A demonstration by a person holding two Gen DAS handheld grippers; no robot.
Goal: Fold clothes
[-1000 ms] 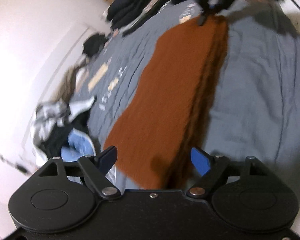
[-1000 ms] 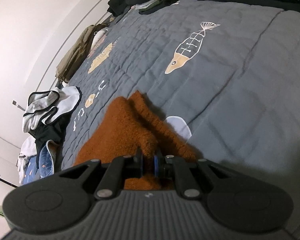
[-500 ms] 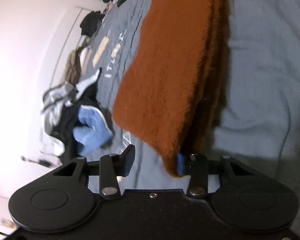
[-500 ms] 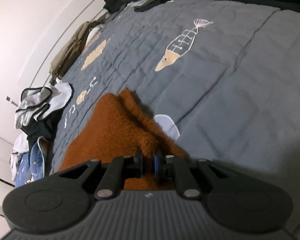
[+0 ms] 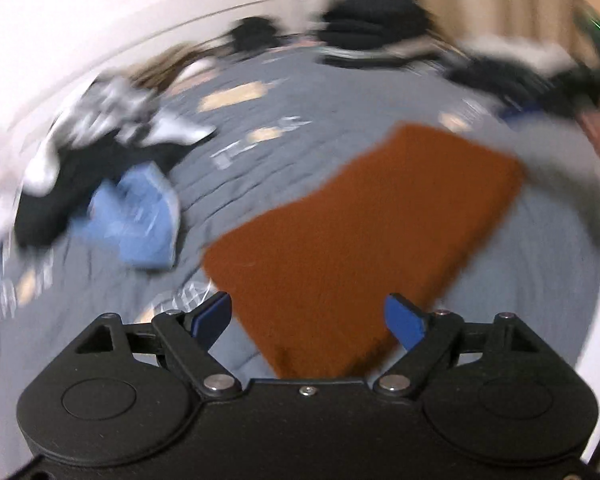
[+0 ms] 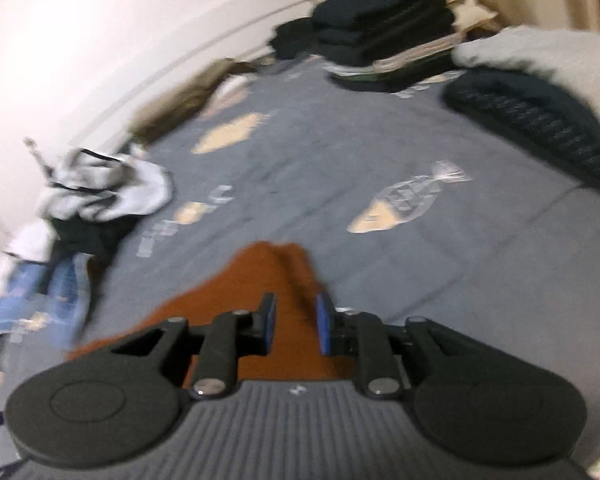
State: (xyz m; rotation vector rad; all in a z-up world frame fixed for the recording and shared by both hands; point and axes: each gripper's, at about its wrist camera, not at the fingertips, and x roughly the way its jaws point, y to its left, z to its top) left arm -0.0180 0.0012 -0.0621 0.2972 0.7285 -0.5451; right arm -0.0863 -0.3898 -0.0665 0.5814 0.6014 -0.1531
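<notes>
A rust-brown fuzzy garment (image 5: 364, 220) lies folded in a long strip on the grey quilted bedspread (image 5: 308, 92). My left gripper (image 5: 308, 318) hovers over its near end. Its jaws are opening wide, and the blue pads (image 5: 406, 320) stand clear of the cloth on both sides. In the right wrist view the other end of the brown garment (image 6: 268, 272) lies under my right gripper (image 6: 296, 320). That gripper's jaws are opening too, with a narrow gap and brown cloth seen between the pads (image 6: 324, 322), which no longer pinch it. Both views are blurred by motion.
A heap of unfolded clothes, white, black and blue denim (image 5: 140, 216), lies at the bed's left edge by the wall. Stacks of folded dark clothes (image 6: 380, 20) stand at the back. A dark patterned garment (image 6: 540, 120) lies at the right. Fish prints (image 6: 404, 200) mark the bedspread.
The left gripper closed partway on the brown garment's edge, then opened wide, rolled level and lifted. The right gripper, shut on the garment before, has parted its jaws and risen.
</notes>
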